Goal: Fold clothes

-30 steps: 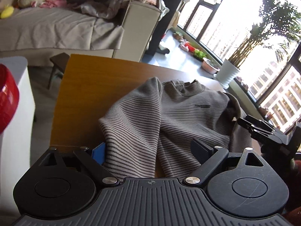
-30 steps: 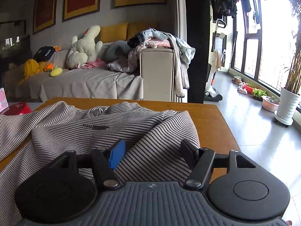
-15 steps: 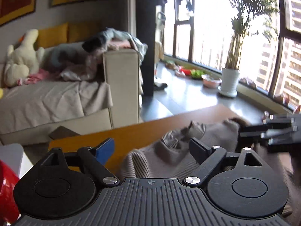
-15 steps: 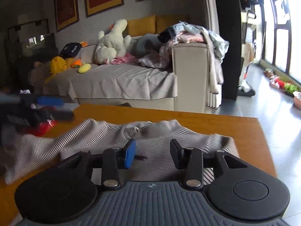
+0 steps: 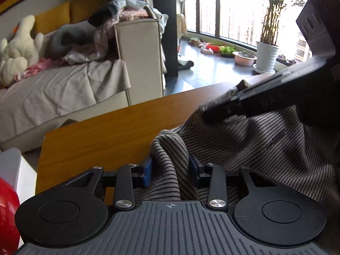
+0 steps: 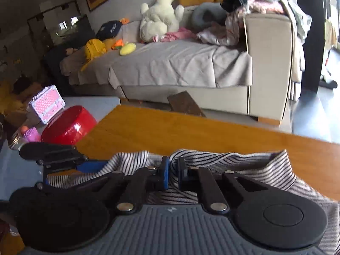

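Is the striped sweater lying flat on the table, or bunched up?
Bunched: the striped sweater rises in folds between both grippers on the table.

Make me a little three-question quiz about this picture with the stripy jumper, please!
1. True or false: the right gripper is shut on the striped sweater.
2. What does the sweater lie on: A) the sofa, B) the wooden table, C) the floor?
3. Fill in: beside the table stands a round ___ container.

Key: 1 true, its pads pinch a fold of cloth. 2 B. 3 red.

The left gripper is closing, with a bunched fold between its jaws.
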`<state>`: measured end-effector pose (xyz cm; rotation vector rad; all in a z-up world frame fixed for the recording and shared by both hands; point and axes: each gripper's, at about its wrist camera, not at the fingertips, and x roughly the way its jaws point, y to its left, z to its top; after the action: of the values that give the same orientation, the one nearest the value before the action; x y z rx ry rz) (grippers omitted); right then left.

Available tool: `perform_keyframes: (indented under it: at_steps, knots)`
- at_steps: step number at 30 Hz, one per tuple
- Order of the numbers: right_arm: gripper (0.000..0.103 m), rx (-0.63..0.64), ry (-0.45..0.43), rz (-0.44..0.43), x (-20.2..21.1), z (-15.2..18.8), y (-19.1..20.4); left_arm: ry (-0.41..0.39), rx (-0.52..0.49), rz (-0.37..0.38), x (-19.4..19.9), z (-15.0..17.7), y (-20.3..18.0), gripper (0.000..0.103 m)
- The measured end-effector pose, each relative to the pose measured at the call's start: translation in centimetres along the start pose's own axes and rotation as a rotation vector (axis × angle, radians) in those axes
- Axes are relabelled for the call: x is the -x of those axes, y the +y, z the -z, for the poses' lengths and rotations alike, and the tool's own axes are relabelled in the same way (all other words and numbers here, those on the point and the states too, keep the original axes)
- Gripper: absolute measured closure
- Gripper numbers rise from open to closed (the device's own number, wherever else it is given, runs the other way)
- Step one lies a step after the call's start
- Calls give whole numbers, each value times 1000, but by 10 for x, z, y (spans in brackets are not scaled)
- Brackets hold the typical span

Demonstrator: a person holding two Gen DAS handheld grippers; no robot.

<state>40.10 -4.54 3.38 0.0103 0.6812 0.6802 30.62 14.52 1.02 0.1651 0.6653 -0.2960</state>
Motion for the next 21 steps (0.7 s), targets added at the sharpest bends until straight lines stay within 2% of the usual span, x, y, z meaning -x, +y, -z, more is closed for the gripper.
perform_keyframes:
  at_steps: [2, 4, 7, 9, 10, 11, 13, 15, 17, 18, 21]
  knots:
    - [103, 36, -49, 70, -4, -14, -7, -9, -1, -32, -4, -3, 6, 64]
    - [103, 75, -85, 162, -11, -26, -15, -12, -16, -100, -12, -6, 11, 63]
    - [101, 104, -95, 337, -11, -26, -31, -18, -46, -213, -24, -10, 16, 52]
    - [101, 77, -124, 323, 17, -15, -39, -27, -13, -238, -21, -14, 20, 48]
    - [95, 60, -142, 290, 36, -6, -41, -43, 13, -237, -14, -16, 20, 47]
    - [90, 52, -157, 256, 56, 7, -42, -65, 38, -226, -5, -18, 18, 46]
    - [59, 76, -171, 232, 92, 35, -33, -117, 92, -178, 15, -21, 10, 34]
    - [53, 132, -173, 229, 127, 66, -16, -176, 156, -98, 37, -18, -4, 14]
    - [45, 177, -153, 248, 152, 99, 1, -229, 217, -6, 55, -10, -23, 7]
    - [43, 195, -135, 268, 158, 113, 7, -239, 235, 40, 61, -3, -33, 7]
    - [44, 191, -3, 385, 160, 151, 7, -187, 232, 133, 60, 20, -64, 5]
